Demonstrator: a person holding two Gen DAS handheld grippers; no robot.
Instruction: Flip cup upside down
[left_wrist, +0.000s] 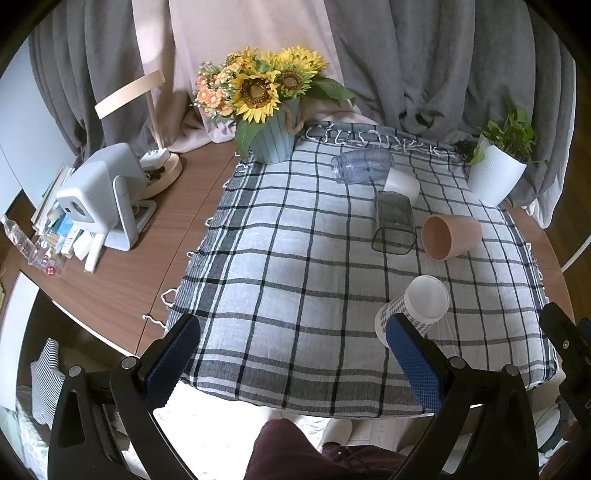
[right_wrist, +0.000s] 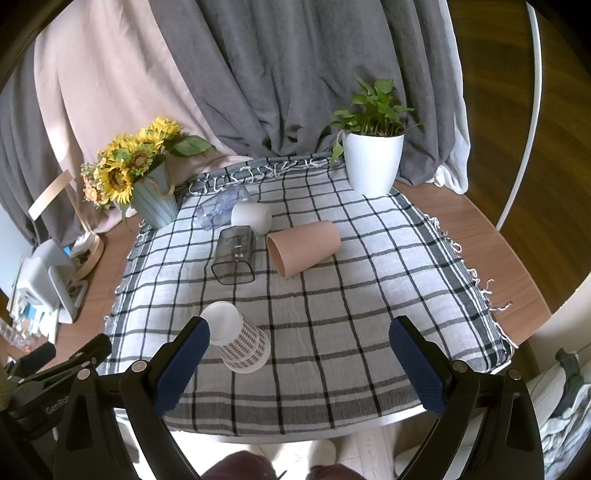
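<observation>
Several cups lie on a checked cloth (left_wrist: 288, 266). A houndstooth paper cup (left_wrist: 417, 308) stands nearest, wide mouth down on the cloth (right_wrist: 240, 341). A pink cup (left_wrist: 448, 236) lies on its side (right_wrist: 303, 247). A dark clear square cup (left_wrist: 393, 223) lies on its side (right_wrist: 234, 256). A white cup (left_wrist: 402, 182) and a clear bluish cup (left_wrist: 360, 164) lie behind them. My left gripper (left_wrist: 295, 354) is open and empty above the near cloth edge. My right gripper (right_wrist: 301, 354) is open and empty, its left fingertip (right_wrist: 197, 332) beside the houndstooth cup.
A sunflower pot (left_wrist: 271, 138) stands at the cloth's back left and a white plant pot (left_wrist: 495, 177) at the back right. A white device (left_wrist: 99, 195), a lamp base (left_wrist: 162, 173) and books sit on the wooden table (left_wrist: 122, 273) to the left. Curtains hang behind.
</observation>
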